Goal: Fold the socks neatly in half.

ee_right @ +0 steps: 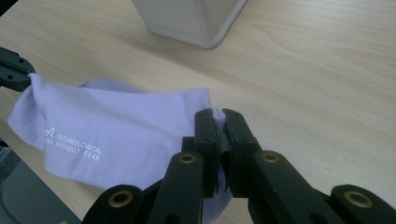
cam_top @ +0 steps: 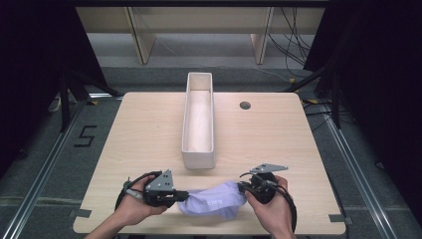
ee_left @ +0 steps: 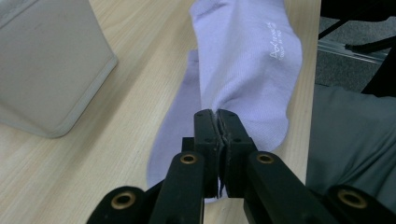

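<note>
Down at the near edge of the table [cam_top: 149, 124], a lilac sock [cam_top: 214, 201] with small white lettering stretches between the two grippers. Its one end is pinched in the closed jaws of the left gripper [cam_top: 181, 195], its other end clamped in the right gripper [cam_top: 242, 187], whose jaws are also shut on fabric. Just beyond both grippers, between them, stands a long narrow white bin [cam_top: 199, 119], apart from the sock.

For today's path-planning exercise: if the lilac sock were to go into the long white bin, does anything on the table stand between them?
Nothing visible does. The lilac sock is held at its two ends by the left tongs and the right tongs, just in front of the long white bin's near end. Bare table lies between, and the bin is open on top.
</note>
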